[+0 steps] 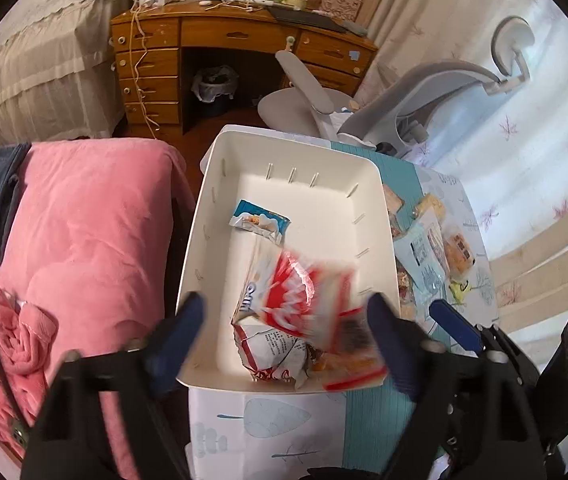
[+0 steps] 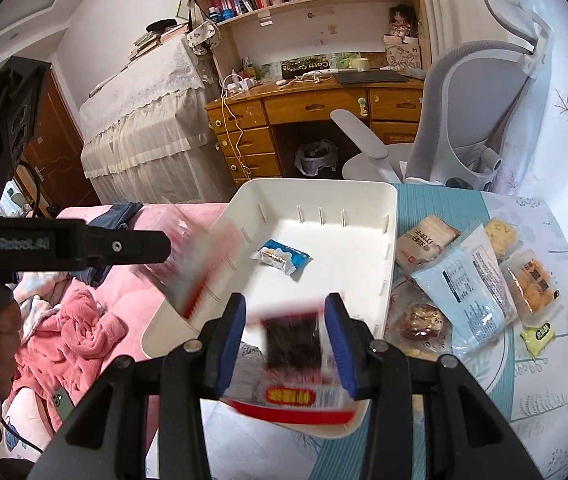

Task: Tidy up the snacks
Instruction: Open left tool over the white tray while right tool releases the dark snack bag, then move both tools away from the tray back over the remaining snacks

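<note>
A white bin [image 1: 220, 208] [image 2: 387, 216] sits on the table and holds a small blue snack packet [image 1: 260, 220] [image 2: 282, 258] and a crumpled red-and-white packet [image 1: 272, 350]. A red-and-white snack bag [image 1: 303, 300] is blurred in mid-air over the bin's near end, between the spread fingers of my left gripper [image 1: 284, 312], which is open. My right gripper [image 2: 284, 332] is open over the bin's near end, with a red-edged packet with a dark panel [image 2: 295, 364] lying between its fingers. The blurred bag also shows in the right wrist view [image 2: 200, 264].
Several loose snack packets [image 2: 479, 280] lie on the table right of the bin. A pink blanket [image 1: 84, 220] covers the bed at left. A grey office chair [image 2: 463, 120] and a wooden desk [image 2: 303, 112] stand behind the table.
</note>
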A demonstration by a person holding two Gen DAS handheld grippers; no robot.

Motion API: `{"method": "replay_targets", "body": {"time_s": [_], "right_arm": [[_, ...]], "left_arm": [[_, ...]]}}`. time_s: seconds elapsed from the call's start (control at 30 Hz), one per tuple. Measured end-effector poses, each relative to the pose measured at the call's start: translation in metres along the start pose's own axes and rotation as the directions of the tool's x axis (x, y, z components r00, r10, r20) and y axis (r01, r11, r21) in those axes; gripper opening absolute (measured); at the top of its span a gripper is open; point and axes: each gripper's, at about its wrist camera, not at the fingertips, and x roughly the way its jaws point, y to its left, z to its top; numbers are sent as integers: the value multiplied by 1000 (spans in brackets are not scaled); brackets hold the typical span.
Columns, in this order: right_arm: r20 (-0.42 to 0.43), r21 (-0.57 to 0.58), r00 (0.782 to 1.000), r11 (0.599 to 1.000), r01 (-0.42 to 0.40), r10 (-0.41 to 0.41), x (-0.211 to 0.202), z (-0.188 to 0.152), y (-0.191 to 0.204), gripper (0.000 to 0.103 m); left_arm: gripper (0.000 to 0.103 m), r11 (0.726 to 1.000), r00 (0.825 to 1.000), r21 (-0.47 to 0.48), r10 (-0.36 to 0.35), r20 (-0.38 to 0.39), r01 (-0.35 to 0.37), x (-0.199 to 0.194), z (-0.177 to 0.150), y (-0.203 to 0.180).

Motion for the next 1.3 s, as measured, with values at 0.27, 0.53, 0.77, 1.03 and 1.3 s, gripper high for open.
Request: {"method": "replay_targets", "body": {"time_s": [0.27,0.53,0.77,1.03,1.3], "right_arm": [[-28,73,999,997,27,-25,-9,-8,-22,56],[-67,145,997,988,51,-42,-25,-24,-54,57],[-112,167,992,984,68,-49,-41,-36,-88,59],[-173,175,983,980,96,-65,-55,-47,-137,66],[-217,165,972,978,125,-87,-61,-53,-188,66]], "left_arm": [[85,999,999,-28,-35,-5,35,3,-6,-13],[85,993,993,-31,-113,-15,113,6,-23,-48],[85,984,984,-45,-173,-42,171,14,-38,-89],[89,975,973,-58,-219,-75,215,29,-50,-137],[91,968,964,-96,-240,-114,230,56,-53,-183]]}}
